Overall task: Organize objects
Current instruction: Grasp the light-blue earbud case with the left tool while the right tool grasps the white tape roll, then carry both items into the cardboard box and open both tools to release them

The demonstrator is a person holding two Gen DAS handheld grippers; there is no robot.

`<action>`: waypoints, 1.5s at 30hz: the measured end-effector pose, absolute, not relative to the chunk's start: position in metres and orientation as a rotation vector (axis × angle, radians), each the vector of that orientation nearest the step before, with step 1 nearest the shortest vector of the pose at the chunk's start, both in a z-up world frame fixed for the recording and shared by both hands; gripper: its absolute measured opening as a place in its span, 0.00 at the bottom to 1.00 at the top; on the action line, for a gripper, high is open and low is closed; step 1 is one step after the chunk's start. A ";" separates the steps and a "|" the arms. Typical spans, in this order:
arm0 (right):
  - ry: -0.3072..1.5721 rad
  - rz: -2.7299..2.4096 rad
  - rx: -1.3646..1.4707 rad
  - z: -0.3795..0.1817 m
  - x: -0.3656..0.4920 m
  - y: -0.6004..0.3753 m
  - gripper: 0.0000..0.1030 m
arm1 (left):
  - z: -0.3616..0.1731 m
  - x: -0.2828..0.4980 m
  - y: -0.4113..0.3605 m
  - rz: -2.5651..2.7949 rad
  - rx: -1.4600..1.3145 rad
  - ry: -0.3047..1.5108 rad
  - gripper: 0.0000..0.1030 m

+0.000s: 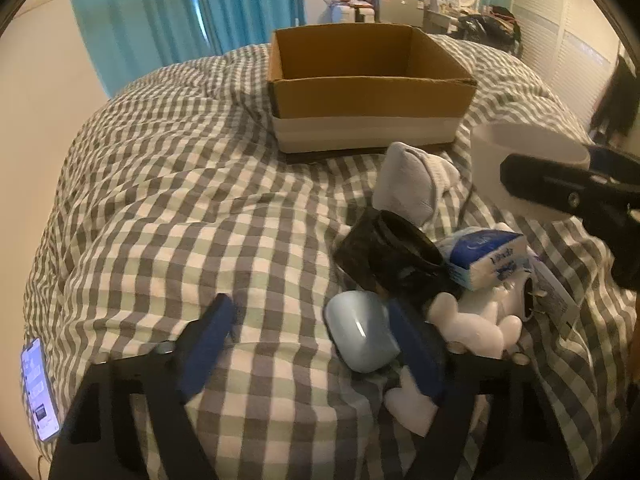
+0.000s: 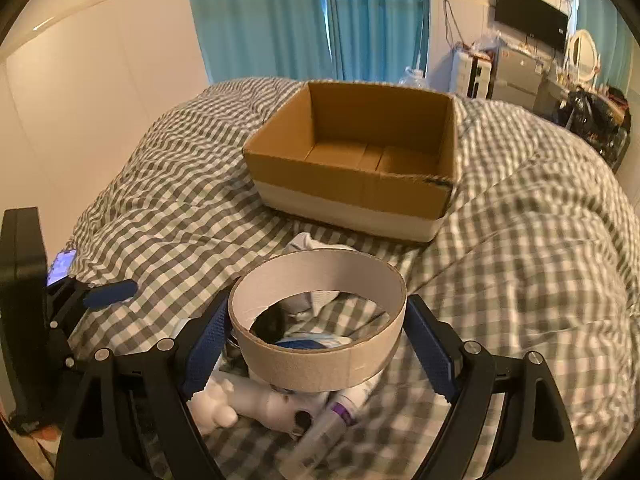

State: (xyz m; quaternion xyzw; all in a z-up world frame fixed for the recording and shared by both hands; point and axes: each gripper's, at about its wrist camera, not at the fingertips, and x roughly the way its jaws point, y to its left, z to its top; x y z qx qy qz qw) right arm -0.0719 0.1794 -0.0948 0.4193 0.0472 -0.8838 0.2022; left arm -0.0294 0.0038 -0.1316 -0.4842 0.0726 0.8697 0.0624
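Cardboard ring (image 2: 318, 320), a wide and nearly spent tape core, sits between the blue pads of the right gripper (image 2: 318, 338), whose jaws are clenched on its outer wall from either side. The ring's open axis points roughly upward, tilted a little toward the camera, so the hole shows the clutter below. It hangs in the air above the pile, not touching the bed (image 2: 520, 240).

Straight ahead and farther off lies the open cardboard box (image 2: 352, 184), brown above with a white band along its base, its bare floor visible. That is the relation the next move likely turns on: the box is directly beyond the jaws, so a forward carry over the near wall looks enough. The right gripper is clearly the nearer one to it.

The left gripper (image 1: 316, 340) is low over the checked duvet, jaws released and spread wide, with a smooth pale-blue rounded object (image 1: 360, 332) between its pads, close against the right-hand one. Just beyond are a glossy black jar (image 1: 388, 252), a soft blue-and-white tissue pack (image 1: 484, 256), a white plush toy (image 1: 472, 324) and a grey rolled cloth (image 1: 412, 180). A lit phone (image 1: 38, 392) lies at the far left edge.
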 end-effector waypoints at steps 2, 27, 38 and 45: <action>0.133 -2.480 1.160 -0.093 -0.068 0.184 0.82 | -0.135 -0.030 0.010 2.577 -1.478 0.227 0.62; 0.070 -2.527 1.081 -0.082 -0.049 0.211 0.82 | -0.130 -0.028 0.028 2.580 -1.499 0.207 0.25; 0.090 -2.586 1.007 -0.056 -0.029 0.215 0.82 | -0.077 -0.022 0.014 2.722 -1.338 0.159 0.24; 0.120 -2.627 0.896 -0.021 -0.038 0.215 0.82 | -0.033 -0.049 0.006 2.799 -1.227 0.125 0.24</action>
